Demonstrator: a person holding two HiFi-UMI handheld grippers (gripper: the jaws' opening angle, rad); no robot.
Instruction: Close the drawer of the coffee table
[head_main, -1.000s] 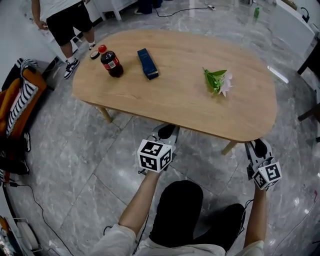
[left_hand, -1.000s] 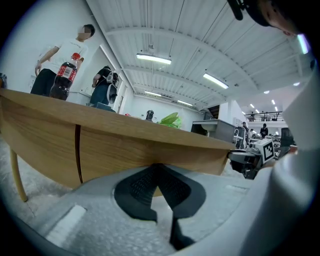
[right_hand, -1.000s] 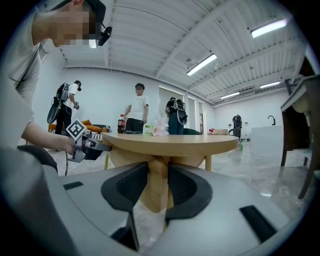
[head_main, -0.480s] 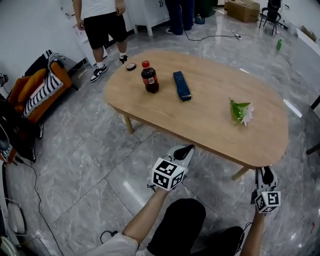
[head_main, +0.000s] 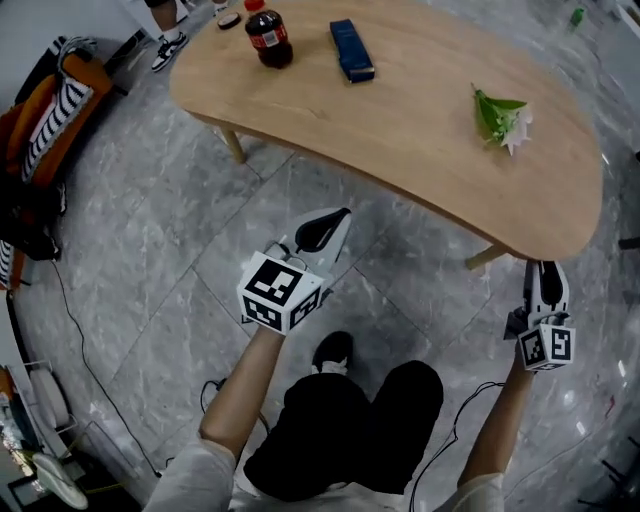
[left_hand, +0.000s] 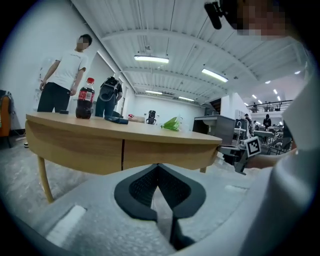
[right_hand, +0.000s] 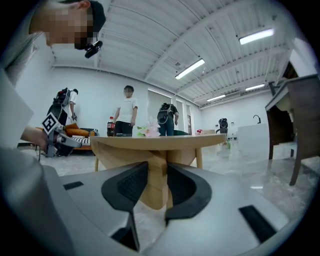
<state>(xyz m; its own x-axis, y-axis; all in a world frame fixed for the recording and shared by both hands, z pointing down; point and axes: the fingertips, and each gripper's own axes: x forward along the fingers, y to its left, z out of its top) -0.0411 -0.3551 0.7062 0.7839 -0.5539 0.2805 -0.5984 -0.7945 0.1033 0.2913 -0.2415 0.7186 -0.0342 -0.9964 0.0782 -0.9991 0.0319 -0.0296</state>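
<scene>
While the left gripper's (left_hand: 159, 166) jaws are pressed together at the tips with nothing between them, the right gripper's (right_hand: 157, 165) jaws stand a little apart and also hold nothing; through their gap shows a pale wooden leg (right_hand: 159, 187) of the table, well beyond them. Both pairs of pads (left_hand: 142, 187) are black, ribbed rubber set in smooth grey plastic shells. In the head view the left gripper (head_main: 340, 216) and right gripper (head_main: 547, 270) hang over the floor (head_main: 150, 250) of glossy, grey-veined stone tiles, near the table's front edge but touching nothing. The table (head_main: 420, 130) is light, matt wood with a fine grain, its top a rounded, slightly bean-shaped oval on slim tapered legs. Its long axis runs across the head view from upper left down to the right, and one long side faces the person. In the left gripper view that side is a smooth wooden band (left_hand: 165, 152) under the top, split by one dark vertical seam (left_hand: 122, 155). The panels on either side of the seam lie flush; which of them is the drawer front cannot be told, and neither stands out from the band. On the top, well apart from each other, stand a cola bottle (head_main: 268, 22) with a red cap, a flat dark blue box (head_main: 351, 48) and a green-leaved flower (head_main: 503, 115) lying on its side.
</scene>
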